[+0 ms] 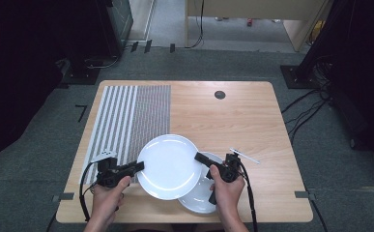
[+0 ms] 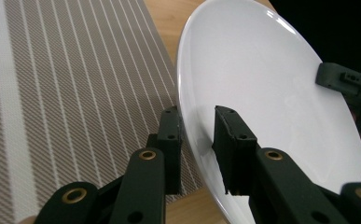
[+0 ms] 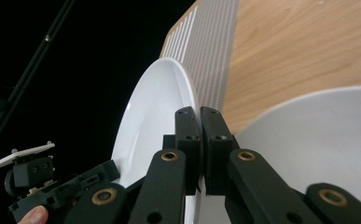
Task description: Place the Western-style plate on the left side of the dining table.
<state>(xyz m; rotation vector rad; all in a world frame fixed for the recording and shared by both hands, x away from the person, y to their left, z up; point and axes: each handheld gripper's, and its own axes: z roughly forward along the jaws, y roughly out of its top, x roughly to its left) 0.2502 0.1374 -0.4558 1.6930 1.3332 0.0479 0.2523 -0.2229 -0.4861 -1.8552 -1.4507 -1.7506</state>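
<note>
A large white plate (image 1: 167, 169) hangs tilted just above the table, gripped at two opposite rims. My left gripper (image 1: 140, 166) is shut on its left rim; in the left gripper view the jaws (image 2: 199, 140) straddle the plate (image 2: 262, 79) edge. My right gripper (image 1: 199, 157) is shut on the right rim, and in the right gripper view its jaws (image 3: 200, 126) pinch the thin edge of the plate (image 3: 152, 116). A second white dish (image 1: 199, 200) lies on the table under the held plate's right side, and fills the right of the right gripper view as the second dish (image 3: 318, 140).
A striped grey placemat (image 1: 126, 116) covers the left part of the wooden table (image 1: 233, 121). A thin white stick (image 1: 245, 155) lies to the right of my right hand. A round dark grommet (image 1: 219, 94) sits near the far edge.
</note>
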